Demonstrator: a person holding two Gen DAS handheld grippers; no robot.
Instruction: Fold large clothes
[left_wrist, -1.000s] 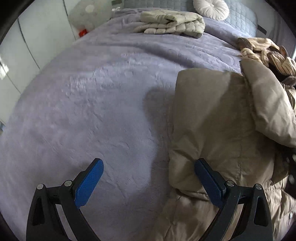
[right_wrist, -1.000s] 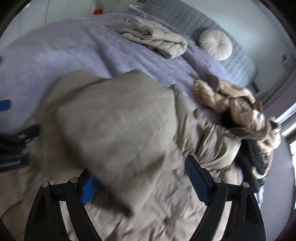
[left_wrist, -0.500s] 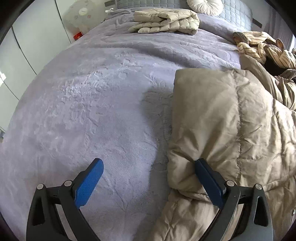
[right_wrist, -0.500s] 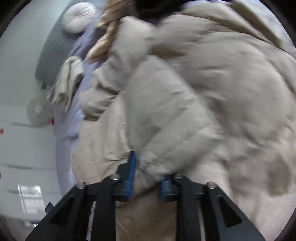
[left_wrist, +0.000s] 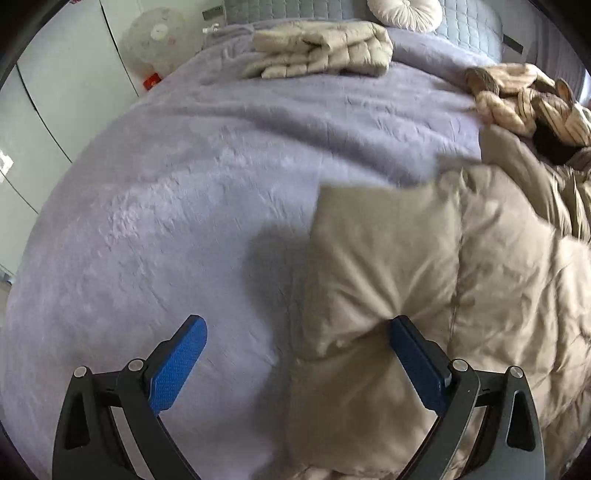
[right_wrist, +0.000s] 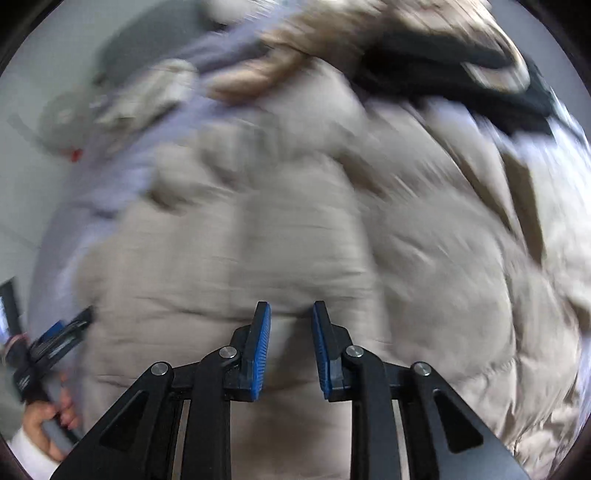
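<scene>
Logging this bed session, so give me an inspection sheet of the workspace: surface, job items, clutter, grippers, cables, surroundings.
Surface: lilac bedspread, rumpled.
Job's things: beige puffer coat spread at the near right; folded beige jacket lying near the headboard.
Clutter: striped garment pile on the far right; round cushion.
Grippers: left gripper open, one finger against the coat's edge; right gripper with jaws close together over the coat, view blurred.
Cables: nothing seen.
Surroundings: white fan, wardrobe doors, grey quilted headboard.

Left gripper (left_wrist: 295, 363): jaws spread wide, blue pads facing inward. Right gripper (right_wrist: 290, 341): jaws drawn close, a narrow gap between them. Person's hand (right_wrist: 44, 419) grips the left tool's handle.
</scene>
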